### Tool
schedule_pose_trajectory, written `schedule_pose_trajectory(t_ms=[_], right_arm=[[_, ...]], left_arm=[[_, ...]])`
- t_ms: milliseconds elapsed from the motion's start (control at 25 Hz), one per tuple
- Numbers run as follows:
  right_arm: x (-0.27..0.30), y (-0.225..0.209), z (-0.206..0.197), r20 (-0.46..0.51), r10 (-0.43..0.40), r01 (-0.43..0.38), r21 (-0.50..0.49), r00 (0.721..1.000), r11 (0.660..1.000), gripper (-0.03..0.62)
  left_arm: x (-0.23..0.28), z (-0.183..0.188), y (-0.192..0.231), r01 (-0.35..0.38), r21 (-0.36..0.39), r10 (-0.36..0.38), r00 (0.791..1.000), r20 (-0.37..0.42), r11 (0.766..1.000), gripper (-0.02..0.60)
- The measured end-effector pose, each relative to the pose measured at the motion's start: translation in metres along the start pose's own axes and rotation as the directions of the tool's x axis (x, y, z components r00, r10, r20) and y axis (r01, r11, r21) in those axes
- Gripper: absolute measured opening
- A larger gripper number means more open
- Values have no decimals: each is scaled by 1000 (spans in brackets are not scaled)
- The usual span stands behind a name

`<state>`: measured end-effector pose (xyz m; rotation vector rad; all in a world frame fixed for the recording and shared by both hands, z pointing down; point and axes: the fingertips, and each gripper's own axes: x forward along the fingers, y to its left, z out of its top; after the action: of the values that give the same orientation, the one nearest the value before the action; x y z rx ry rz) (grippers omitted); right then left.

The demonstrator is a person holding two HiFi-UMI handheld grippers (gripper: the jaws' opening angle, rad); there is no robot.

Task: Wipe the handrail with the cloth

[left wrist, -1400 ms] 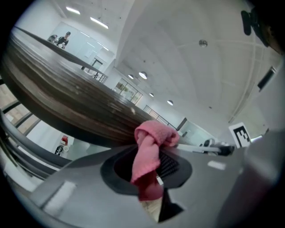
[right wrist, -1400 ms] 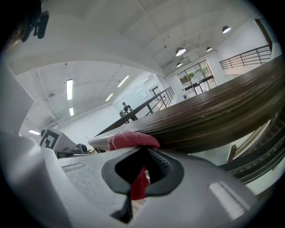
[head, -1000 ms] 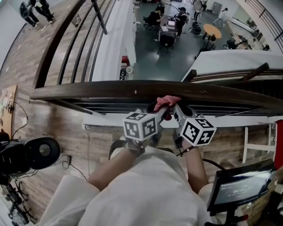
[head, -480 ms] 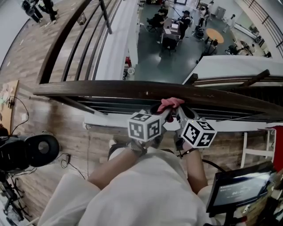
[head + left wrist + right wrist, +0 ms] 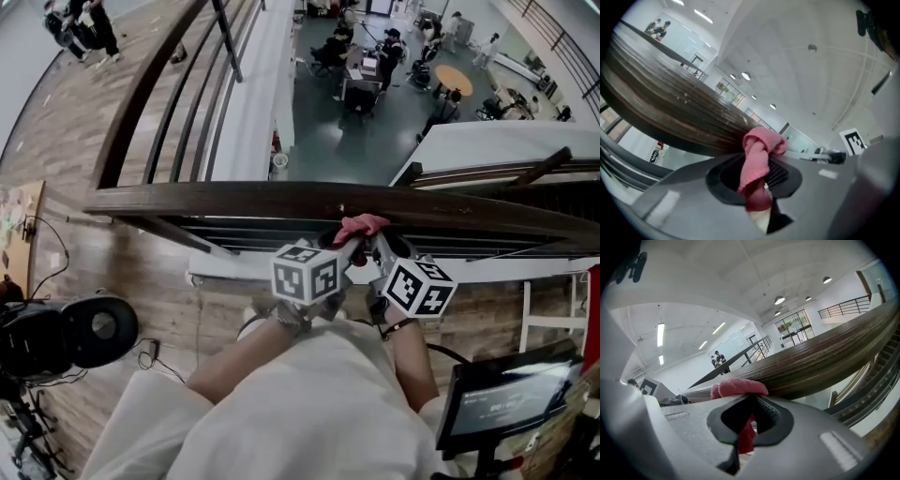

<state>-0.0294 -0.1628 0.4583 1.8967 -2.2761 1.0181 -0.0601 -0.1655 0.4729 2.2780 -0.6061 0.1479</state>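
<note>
Jaws of your left gripper point(image 5: 757, 176) are clamped on the pink cloth point(image 5: 759, 150): a twisted fold runs down between them, beside the ribbed pad point(image 5: 778, 172), and bunches into a knob above the tips. Your right gripper point(image 5: 750, 420) pinches the same cloth from the other side, its jaws drawn narrow around a hanging strip, with the bunched top showing just over them. You hold the two claws side by side, tips close together, and their marker cubes point(image 5: 305, 274) face back toward you.

The bunched cloth lies against the near edge of the dark wooden handrail point(image 5: 234, 200), a little right of the middle of its span in the head view. In both gripper views the rail runs across just behind the cloth.

Past the rail you look down on a lower floor where people point(image 5: 361, 56) sit at desks. On the wood floor point(image 5: 141, 262) to your left stands a black round device point(image 5: 94, 328). A screen point(image 5: 506, 398) on a stand sits at your lower right.
</note>
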Motion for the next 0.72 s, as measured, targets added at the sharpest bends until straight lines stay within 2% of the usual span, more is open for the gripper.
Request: schedule_pose_trajectory(t_ms=[720], right_arm=[[29,45,-17,-23,16,-16,3,1000,1000,2]], left_arm=[[-41,12,34,3,-36,-2,1000,10,999,90]])
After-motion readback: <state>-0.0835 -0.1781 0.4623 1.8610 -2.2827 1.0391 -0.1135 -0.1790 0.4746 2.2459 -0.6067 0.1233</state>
